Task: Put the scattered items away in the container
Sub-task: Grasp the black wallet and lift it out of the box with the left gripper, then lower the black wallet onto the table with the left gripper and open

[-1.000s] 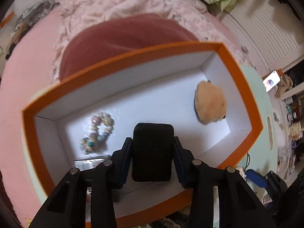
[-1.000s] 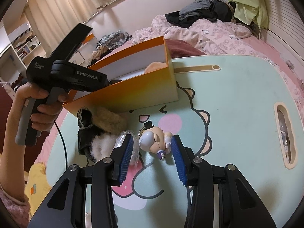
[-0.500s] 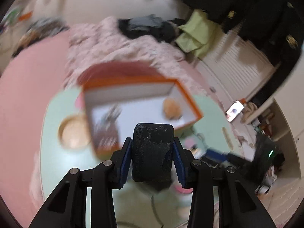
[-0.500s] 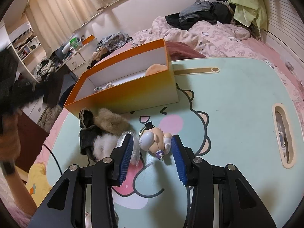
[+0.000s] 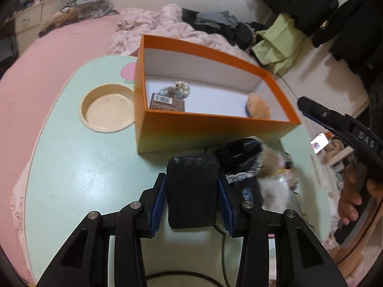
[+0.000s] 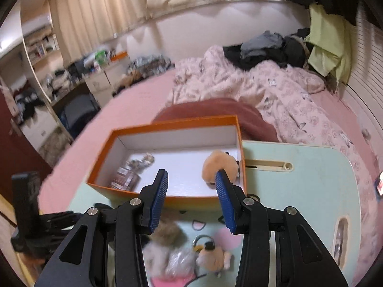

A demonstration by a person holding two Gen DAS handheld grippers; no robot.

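My left gripper (image 5: 192, 179) is shut on a black rounded case (image 5: 192, 191), held over the mint table (image 5: 79, 172) just in front of the orange box (image 5: 210, 131). The box holds a bead bracelet (image 5: 176, 89), a brown barcoded packet (image 5: 167, 101) and a tan plush (image 5: 258, 107). My right gripper (image 6: 191, 179) hangs open and empty above the table, facing the box (image 6: 119, 191). Below it lie a small figurine (image 6: 211, 257), a crinkly plastic bag (image 6: 179, 264) and furry items (image 6: 167, 233). The black and tan fur pile (image 5: 241, 153) lies right of the case.
A round cream cup recess (image 5: 107, 110) sits left of the box. The table has a slot (image 6: 268, 166) behind the box and an oval hole (image 6: 341, 235) at the right. A pink bed with a rumpled quilt (image 6: 275, 100) lies beyond. A hand (image 5: 354, 191) grips the right tool.
The left gripper, with the black case, drew back from above the box interior to over the table in front. The right gripper rose away from the figurine, which stays on the table.
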